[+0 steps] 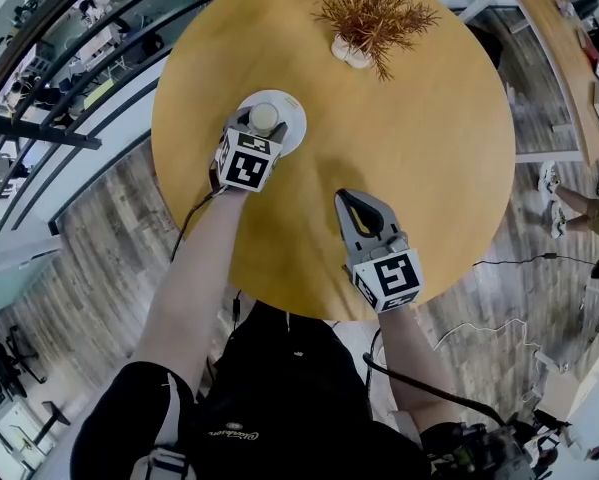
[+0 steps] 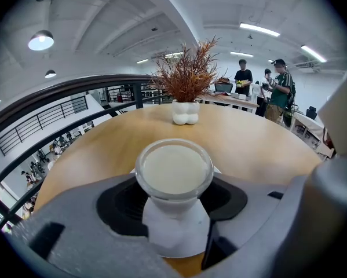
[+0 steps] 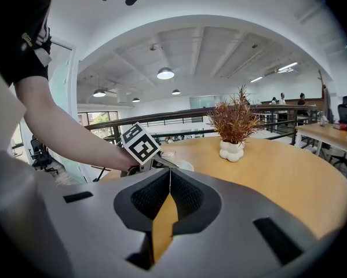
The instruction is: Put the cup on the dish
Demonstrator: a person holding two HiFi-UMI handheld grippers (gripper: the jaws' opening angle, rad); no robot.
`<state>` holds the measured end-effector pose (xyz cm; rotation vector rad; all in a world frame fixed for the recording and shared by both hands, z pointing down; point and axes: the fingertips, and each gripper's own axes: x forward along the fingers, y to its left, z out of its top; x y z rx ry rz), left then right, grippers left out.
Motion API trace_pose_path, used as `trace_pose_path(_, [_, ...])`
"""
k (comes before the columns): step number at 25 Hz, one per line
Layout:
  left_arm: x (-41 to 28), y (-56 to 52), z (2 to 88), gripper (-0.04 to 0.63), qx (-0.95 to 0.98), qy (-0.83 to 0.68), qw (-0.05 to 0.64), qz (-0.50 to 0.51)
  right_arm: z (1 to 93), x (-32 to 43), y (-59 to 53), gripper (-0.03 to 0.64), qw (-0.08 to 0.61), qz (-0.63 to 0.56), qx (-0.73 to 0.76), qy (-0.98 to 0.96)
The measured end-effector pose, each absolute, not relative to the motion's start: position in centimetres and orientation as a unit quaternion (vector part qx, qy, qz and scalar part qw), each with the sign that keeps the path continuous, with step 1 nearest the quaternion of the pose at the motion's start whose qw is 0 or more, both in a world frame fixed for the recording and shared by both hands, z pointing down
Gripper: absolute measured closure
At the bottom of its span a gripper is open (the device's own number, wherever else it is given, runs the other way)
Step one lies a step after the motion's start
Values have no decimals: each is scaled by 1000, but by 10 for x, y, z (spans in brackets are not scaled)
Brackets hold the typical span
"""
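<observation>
A glass cup (image 1: pixel 264 117) filled with pale cream-coloured liquid stands upright at the middle of a white dish (image 1: pixel 291 118) on the round wooden table (image 1: pixel 429 168). My left gripper (image 1: pixel 263 128) reaches in from the near side, and its black pads hold the cup's sides. In the left gripper view the cup (image 2: pixel 174 169) fills the space between the jaws of the left gripper (image 2: pixel 174 200), with the dish (image 2: pixel 179 248) under it. My right gripper (image 1: pixel 347 200) hovers over the table's near middle, shut and empty; its tips meet (image 3: pixel 169 175).
A dried brown plant in a white lumpy pot (image 1: pixel 364 13) stands at the table's far side, also in the left gripper view (image 2: pixel 186 86). A black railing (image 2: pixel 57 106) runs along the left. Several people (image 2: pixel 277 91) stand at distant desks.
</observation>
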<state>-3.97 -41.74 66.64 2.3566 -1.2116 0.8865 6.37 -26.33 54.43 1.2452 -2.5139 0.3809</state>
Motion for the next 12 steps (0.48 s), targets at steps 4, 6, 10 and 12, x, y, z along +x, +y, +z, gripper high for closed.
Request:
trace_pose_path(4, [-39,-414,670,288,831,-427,174,310,546,64,-261,611,154,135,434,-878])
trace_pose_path(6, [-41,-414,672,280,831,-429,176,307,547,64,-261,611,154,136,433,-878])
trace_pose_path(10, [-38,-415,673,275,831,-429,178,306,549,68,-262,611,154,138,434,-877])
trace_pose_path(12, [-39,-415,672,275,829,-430,180,309,548,67,-262,611,152,138,434,-877])
